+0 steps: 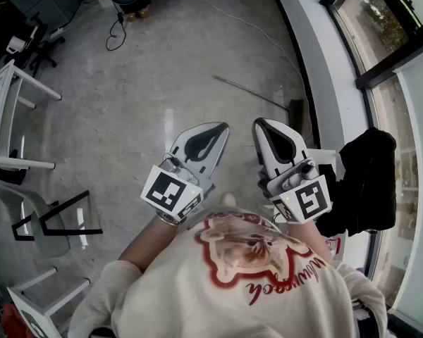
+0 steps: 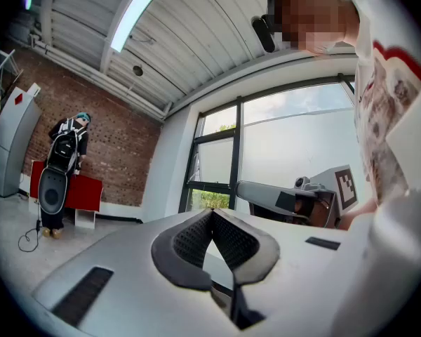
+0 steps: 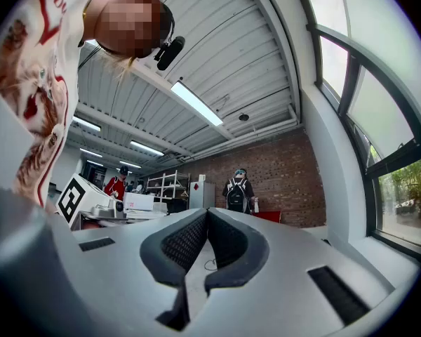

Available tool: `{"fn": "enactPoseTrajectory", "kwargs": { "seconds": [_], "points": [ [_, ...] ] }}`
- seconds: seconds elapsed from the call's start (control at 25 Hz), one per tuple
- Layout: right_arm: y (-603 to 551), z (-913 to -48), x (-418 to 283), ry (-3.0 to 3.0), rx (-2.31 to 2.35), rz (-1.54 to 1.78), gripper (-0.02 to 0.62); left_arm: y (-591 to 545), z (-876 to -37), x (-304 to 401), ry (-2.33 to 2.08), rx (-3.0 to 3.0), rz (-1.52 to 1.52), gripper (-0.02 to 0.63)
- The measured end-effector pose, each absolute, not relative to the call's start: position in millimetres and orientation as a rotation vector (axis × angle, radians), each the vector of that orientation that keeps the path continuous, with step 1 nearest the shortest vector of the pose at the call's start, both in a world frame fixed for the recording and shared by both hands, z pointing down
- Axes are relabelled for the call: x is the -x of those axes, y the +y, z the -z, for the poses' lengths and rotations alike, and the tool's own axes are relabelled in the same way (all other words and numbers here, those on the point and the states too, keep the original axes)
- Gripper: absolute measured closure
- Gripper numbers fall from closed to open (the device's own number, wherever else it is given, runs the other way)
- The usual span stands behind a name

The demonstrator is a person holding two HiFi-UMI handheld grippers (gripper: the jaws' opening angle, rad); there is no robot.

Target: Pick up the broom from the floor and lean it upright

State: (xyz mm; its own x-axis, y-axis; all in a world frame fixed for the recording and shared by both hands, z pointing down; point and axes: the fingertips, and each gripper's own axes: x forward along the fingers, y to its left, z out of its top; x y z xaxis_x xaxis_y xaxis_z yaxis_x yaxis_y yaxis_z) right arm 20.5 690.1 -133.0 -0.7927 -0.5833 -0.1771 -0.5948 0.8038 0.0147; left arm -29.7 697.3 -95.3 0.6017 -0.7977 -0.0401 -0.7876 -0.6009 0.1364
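One long, thin broom [image 1: 257, 94] with a slim dark grey handle and a small dark brush head lies flat on the pale grey polished stone floor [image 1: 141, 83], well ahead of both grippers and touched by neither.

Long axis: diagonal in the head view, from upper left down to lower right. The brush head is at the lower right end, close to the dark skirting under the tall dark-framed window [image 1: 381, 20]. The handle's free end points out into the open room.

Writing: red cursive print on the person's cream sweatshirt [image 1: 254, 273], seen upside down and not legible. Black-and-white square markers [image 1: 170, 191] on the gripper cubes carry patterns only, no letters. No label can be made out on the broom.

The left hand-held gripper [image 1: 218, 127] is held level at chest height, its jaws closed tip to tip with nothing between them. The right hand-held gripper [image 1: 262, 122] is beside it, likewise closed and empty.
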Motion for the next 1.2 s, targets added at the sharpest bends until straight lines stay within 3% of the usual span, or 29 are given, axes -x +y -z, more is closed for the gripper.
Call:
{"fn": "enactPoseTrajectory", "kwargs": {
  "seconds": [0.6,1.2],
  "points": [
    [691.5,138.5,-6.8,2.783,0.977,-0.077,0.571,702.8,99.9,48.8,-1.322,-2.736,0.149,0.586],
    [690.6,140.8,43.3,2.747,1.031,-0.060,0.571,713.3,97.1,116.2,-1.311,-2.739,0.143,0.586]
  ]
}}
